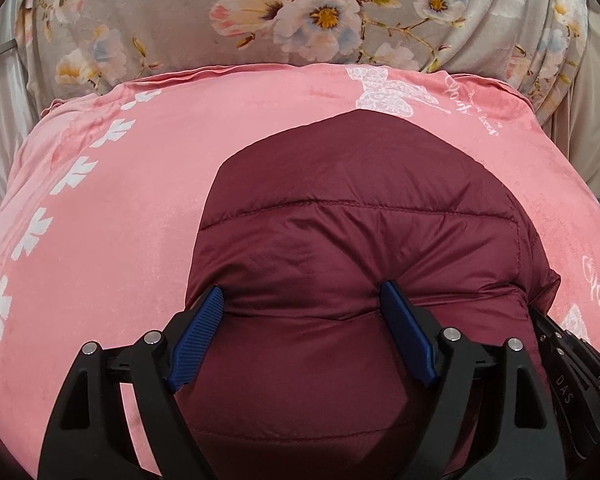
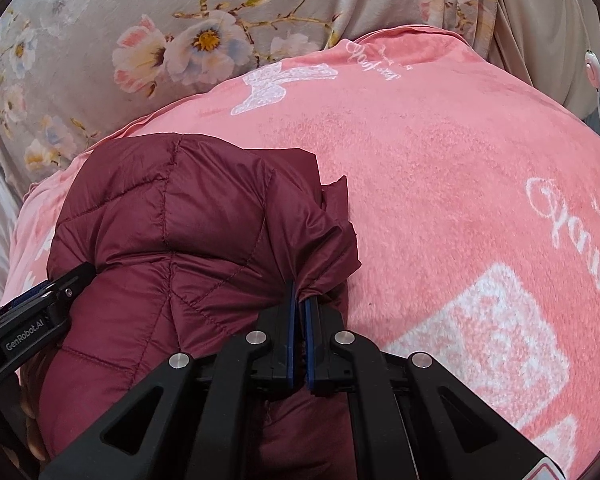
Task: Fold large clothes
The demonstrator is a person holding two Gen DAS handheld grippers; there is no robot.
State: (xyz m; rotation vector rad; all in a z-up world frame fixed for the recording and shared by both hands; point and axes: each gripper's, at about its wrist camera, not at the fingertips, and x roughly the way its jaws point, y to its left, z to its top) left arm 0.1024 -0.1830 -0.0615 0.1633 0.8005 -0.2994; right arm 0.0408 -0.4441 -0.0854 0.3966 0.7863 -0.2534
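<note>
A maroon quilted puffer jacket [image 1: 360, 208] lies bundled on a pink blanket [image 1: 120, 200]. My left gripper [image 1: 300, 288] straddles a thick fold of it. Both blue pads [image 1: 204, 320] stand wide apart and dent the padding from either side. In the right wrist view the jacket [image 2: 172, 208] fills the lower left. There my right gripper [image 2: 300, 294] is shut on a thin pinch of fabric at the jacket's right edge. The left gripper's black body [image 2: 32, 320] shows against the jacket's left side. Part of the right gripper's body [image 1: 572, 360] shows at the left wrist view's right edge.
The pink blanket [image 2: 440, 160] with white prints spreads wide to the right of the jacket. Behind it hangs a grey floral cloth [image 1: 180, 20] [image 2: 100, 20]. A white corded switch [image 2: 592, 66] lies at the far right edge, and pale fabric [image 1: 0, 140] drops off at the left.
</note>
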